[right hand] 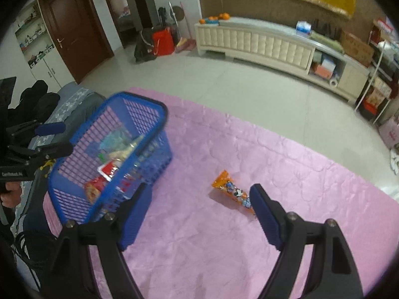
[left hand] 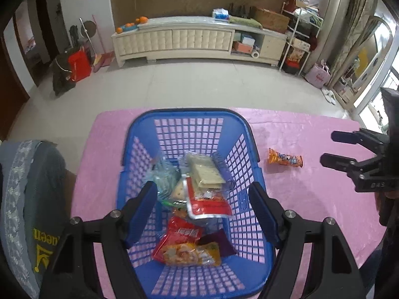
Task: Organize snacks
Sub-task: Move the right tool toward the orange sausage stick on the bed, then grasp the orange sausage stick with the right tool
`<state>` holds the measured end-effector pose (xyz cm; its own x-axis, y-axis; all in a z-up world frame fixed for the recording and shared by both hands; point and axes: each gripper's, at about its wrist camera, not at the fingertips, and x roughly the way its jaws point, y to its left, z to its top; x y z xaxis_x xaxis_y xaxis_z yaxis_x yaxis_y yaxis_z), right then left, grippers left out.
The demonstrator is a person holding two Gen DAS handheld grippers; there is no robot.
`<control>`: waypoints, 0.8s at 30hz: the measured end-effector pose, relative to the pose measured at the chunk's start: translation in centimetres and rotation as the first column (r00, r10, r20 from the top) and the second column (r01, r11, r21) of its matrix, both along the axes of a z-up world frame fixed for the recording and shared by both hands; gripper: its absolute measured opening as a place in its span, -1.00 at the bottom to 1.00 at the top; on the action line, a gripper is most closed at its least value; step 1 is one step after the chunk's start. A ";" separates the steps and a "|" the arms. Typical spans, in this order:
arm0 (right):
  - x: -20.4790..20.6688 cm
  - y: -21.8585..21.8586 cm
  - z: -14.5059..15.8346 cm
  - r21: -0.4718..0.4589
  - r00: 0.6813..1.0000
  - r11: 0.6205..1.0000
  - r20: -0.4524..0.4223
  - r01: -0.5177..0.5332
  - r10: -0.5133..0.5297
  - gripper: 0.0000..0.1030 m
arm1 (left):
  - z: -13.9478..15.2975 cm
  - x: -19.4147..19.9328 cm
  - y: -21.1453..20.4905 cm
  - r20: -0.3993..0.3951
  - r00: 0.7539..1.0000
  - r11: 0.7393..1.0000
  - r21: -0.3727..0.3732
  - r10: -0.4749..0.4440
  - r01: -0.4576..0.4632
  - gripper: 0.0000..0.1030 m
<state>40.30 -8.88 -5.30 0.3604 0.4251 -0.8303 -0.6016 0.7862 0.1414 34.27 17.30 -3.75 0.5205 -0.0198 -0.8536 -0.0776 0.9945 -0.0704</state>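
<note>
Not much can actually be read here. Upside-down yellow letters, something like "aeen", are printed on the dark fabric left of the left tongs, with a yellow symbol under them. "04S", or close to it, is stamped on the black body of the right gripper, seen from the left wrist. A small white label on the left gripper is too blurred. Snack packet print isn't legible.
</note>
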 end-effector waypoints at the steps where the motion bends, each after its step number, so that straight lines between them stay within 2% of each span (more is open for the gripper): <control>1: 0.6 -0.1 -0.8 -0.009 1.000 1.000 -0.008 -0.004 0.004 0.63 | -0.5 0.5 -0.1 -0.012 1.000 1.000 -0.002 -0.003 0.003 0.44; 5: 2.2 -0.4 -3.2 -0.050 1.000 0.998 -0.010 -0.027 0.027 0.63 | -2.4 2.3 -0.5 -0.058 0.998 1.000 0.025 0.002 0.000 0.44; 12: 4.6 -0.8 -7.2 -0.040 0.996 0.996 -0.049 -0.082 0.080 0.63 | -4.8 4.3 0.0 -0.113 0.993 0.999 0.035 0.035 -0.031 0.44; 14: 5.1 -0.8 -8.3 -0.068 0.995 0.993 -0.049 -0.094 0.091 0.47 | -5.4 4.6 0.0 -0.125 0.992 0.999 0.040 0.033 -0.028 0.44; 15: 5.4 -0.6 -9.0 -0.078 0.993 0.991 -0.058 -0.104 0.100 0.25 | -5.6 4.8 -0.1 -0.127 0.991 0.998 0.051 0.033 -0.026 0.44; 16: 5.6 -0.4 -9.7 -0.083 0.991 0.990 -0.075 -0.113 0.107 0.12 | -5.8 4.9 -0.1 -0.128 0.991 0.998 0.057 0.034 -0.027 0.44; 21: 6.0 0.3 -12.1 -0.101 0.986 0.986 -0.112 -0.134 0.122 0.09 | -6.8 5.0 0.2 -0.148 0.988 0.998 0.043 0.043 -0.037 0.44; 23: 6.0 0.3 -12.6 -0.086 0.983 0.986 -0.124 -0.144 0.133 -0.31 | -7.0 5.0 0.3 -0.151 0.988 0.998 0.042 0.042 -0.036 0.44; 24: 5.9 0.3 -12.5 -0.088 0.986 0.986 -0.098 -0.140 0.131 -0.54 | -7.1 4.9 0.4 -0.152 0.988 0.999 0.040 0.041 -0.036 0.44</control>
